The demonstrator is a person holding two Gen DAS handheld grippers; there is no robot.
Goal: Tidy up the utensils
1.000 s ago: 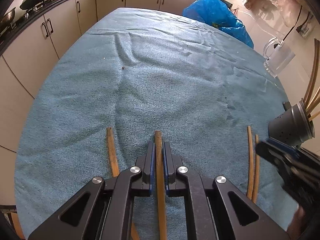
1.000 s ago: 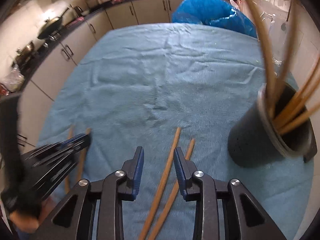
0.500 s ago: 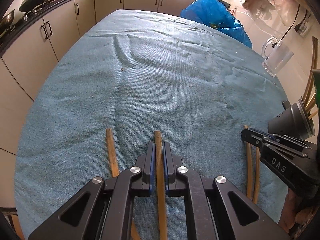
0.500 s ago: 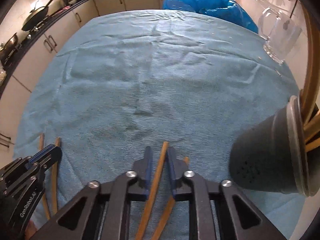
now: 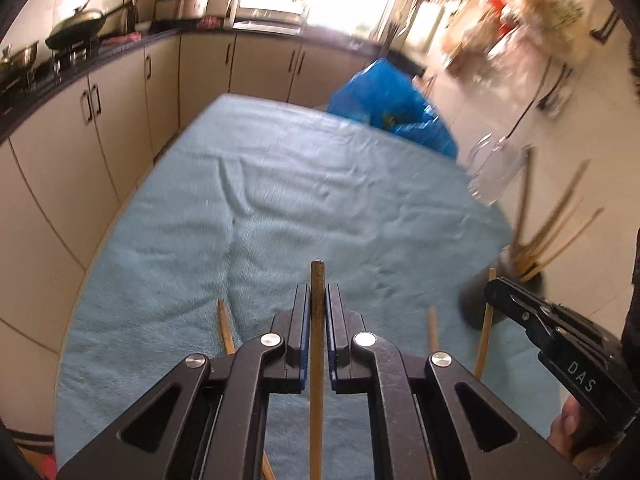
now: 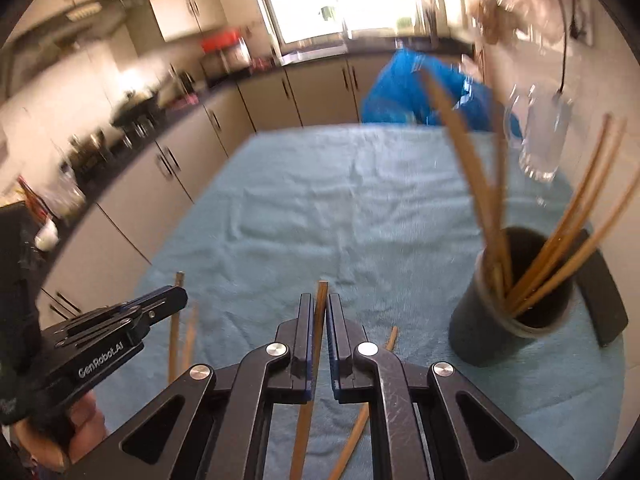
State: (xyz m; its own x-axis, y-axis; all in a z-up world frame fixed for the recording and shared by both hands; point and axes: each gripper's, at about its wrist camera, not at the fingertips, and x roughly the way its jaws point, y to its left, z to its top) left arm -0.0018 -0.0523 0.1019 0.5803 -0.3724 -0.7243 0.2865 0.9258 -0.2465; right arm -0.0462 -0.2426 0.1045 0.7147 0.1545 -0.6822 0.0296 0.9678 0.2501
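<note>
the left gripper (image 5: 318, 298) is clamped tight on a chopstick (image 5: 317, 360) — a slim, brown wooden stick, its blunt dark tip poking out past the jaws. the right gripper (image 6: 318, 308) pinches a second chopstick (image 6: 314, 344), lighter and more orange, also standing proud of the fingertips. both sticks are held above the blue cloth (image 5: 280, 200). on the cloth lie loose ones: one just beside the left gripper (image 5: 225, 326), one near the right gripper (image 6: 362, 416). the dark round holder (image 6: 508, 312) stands at the cloth's right edge with a fan of sticks leaning in it — about six, though blur makes the count unsure.
</note>
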